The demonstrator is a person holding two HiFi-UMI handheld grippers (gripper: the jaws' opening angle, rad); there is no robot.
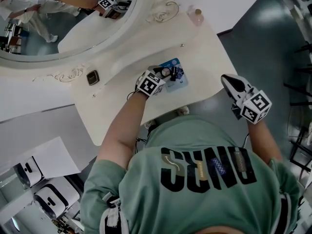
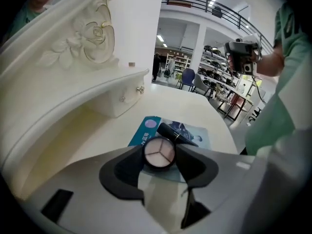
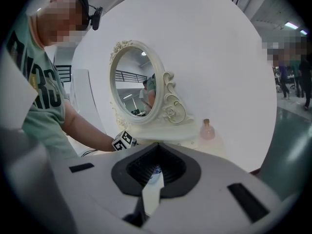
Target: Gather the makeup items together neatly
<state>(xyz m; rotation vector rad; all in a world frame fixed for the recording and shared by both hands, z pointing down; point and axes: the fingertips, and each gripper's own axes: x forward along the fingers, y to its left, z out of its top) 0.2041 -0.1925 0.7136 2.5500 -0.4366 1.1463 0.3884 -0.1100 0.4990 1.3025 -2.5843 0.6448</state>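
Note:
A round compact with a three-part pale powder sits between the jaws of my left gripper. The jaws stand wide, with a pad against each side of it. Just beyond it a black tube lies across a blue packet on the white dressing table. My right gripper hangs off the table's right edge, shut, with nothing between its jaws. The left gripper view shows it raised at the upper right.
An oval mirror in a carved white frame stands at the back of the table. A small pink bottle stands at the far right corner and a dark square item at the left. A raised drawer ledge runs under the mirror.

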